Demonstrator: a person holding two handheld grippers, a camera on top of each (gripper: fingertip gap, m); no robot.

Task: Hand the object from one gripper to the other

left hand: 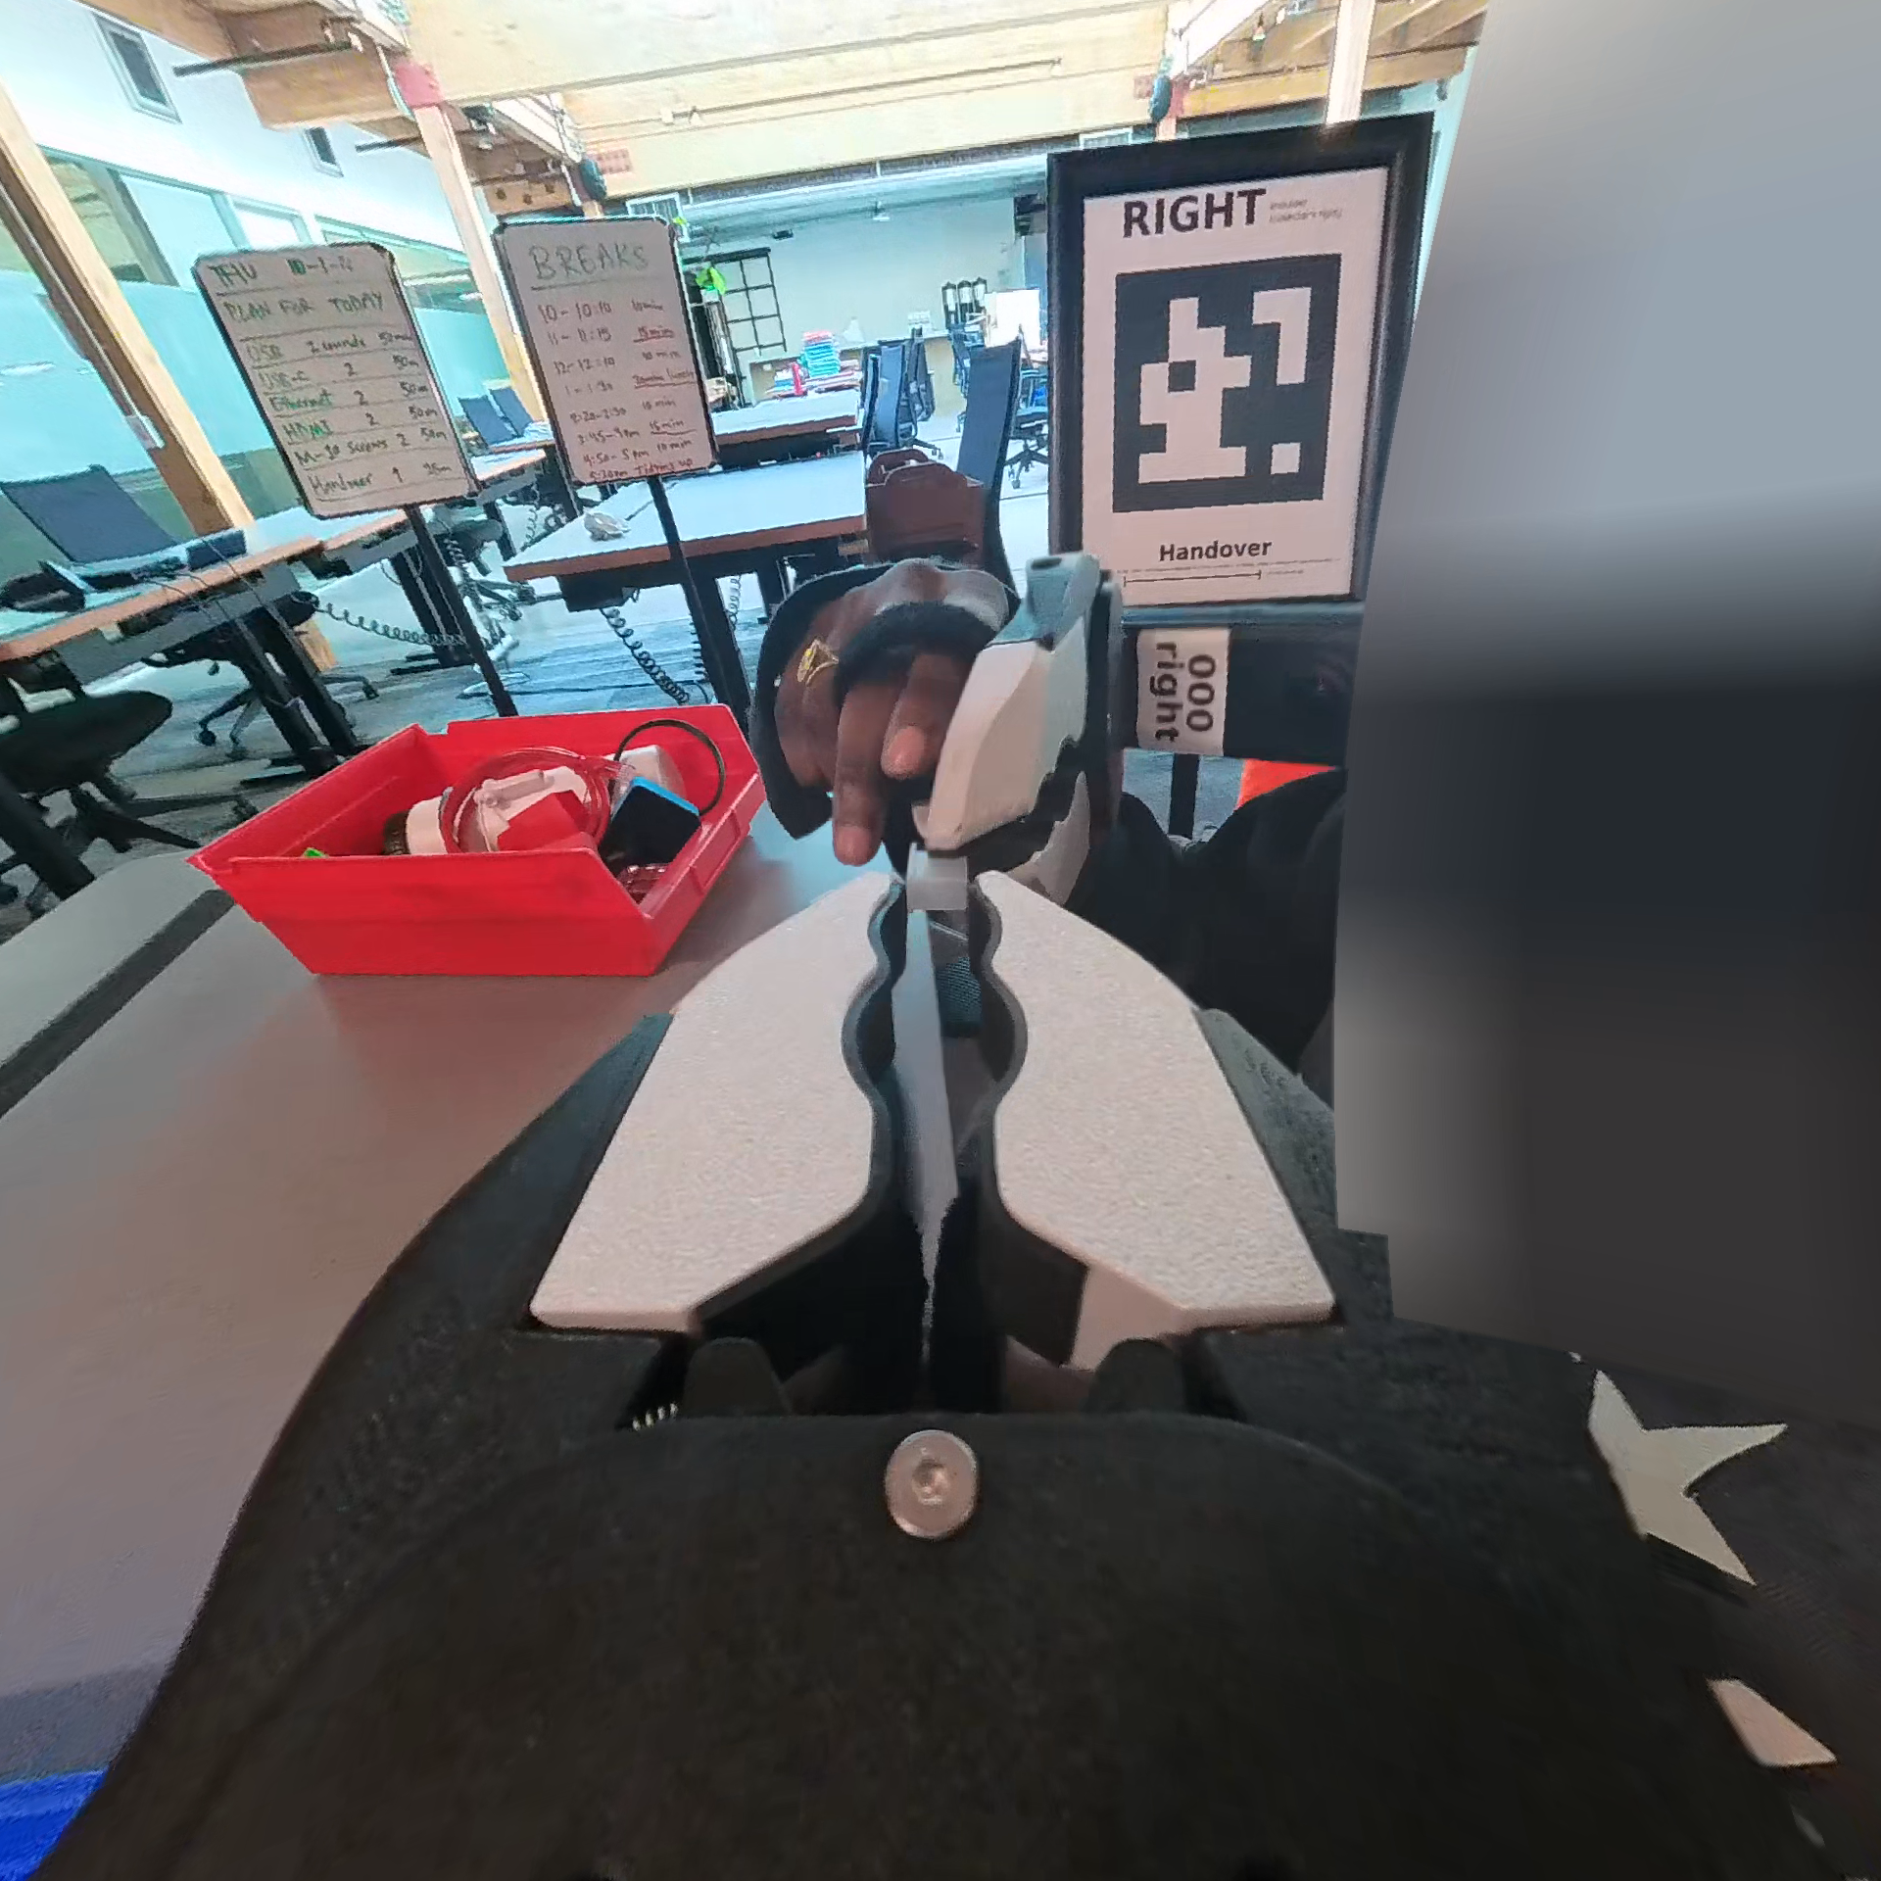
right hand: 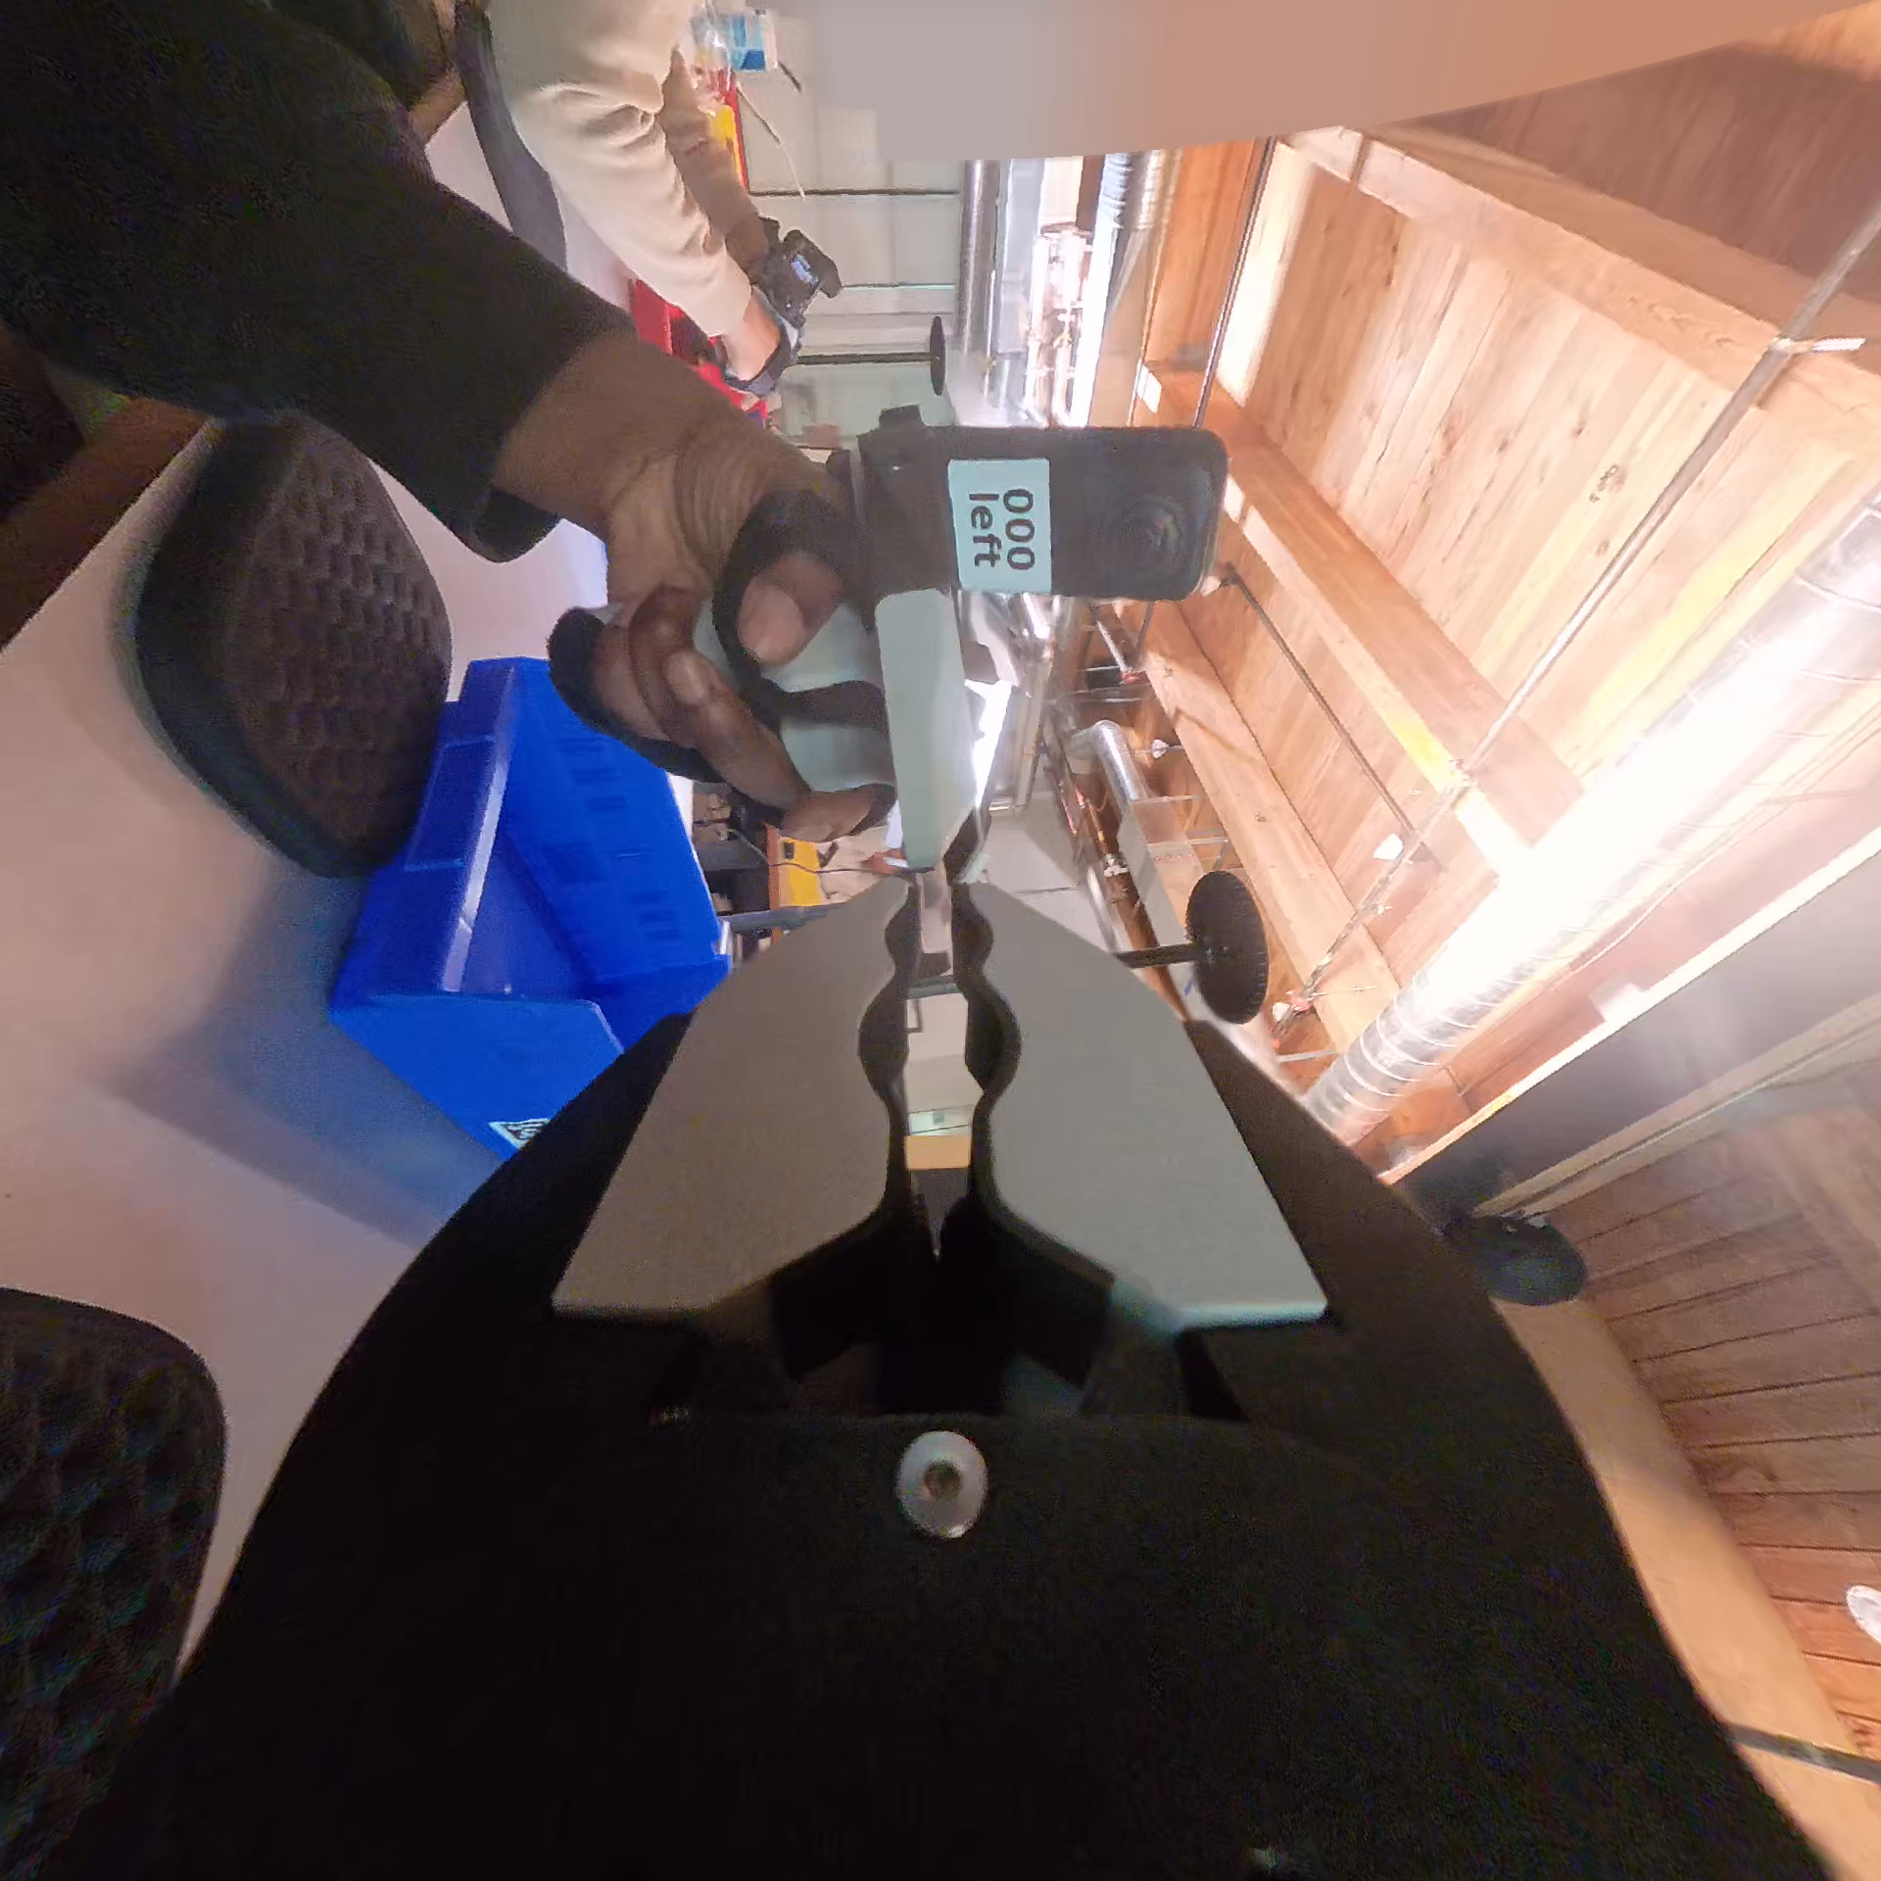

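Carefully pinch the tip of the thin object (left hand: pixel 921 1069) with the right tongs (right hand: pixel 931 901), nearly together, grip impossible to tell. Only then loosen the left tongs (left hand: pixel 942 901), clamped along it.

Bench (left hand: pixel 305 1120): flat top, brownish-grey in the left wrist view, pale in the right wrist view. A darker strip runs along its left edge in the left wrist view.

Item one: red bin (left hand: pixel 478 916), open-topped, standing on the bench toward its far side. It holds a jumble of small articles, among them a black-and-blue block, a white cylinder and a loop of black cord; the rest cannot be told apart.

Item two: blue bin (right hand: pixel 529 916), resting on the bench in the right wrist view. Nothing is seen inside the part of its interior that shows. A small sticker sits on its end wall.
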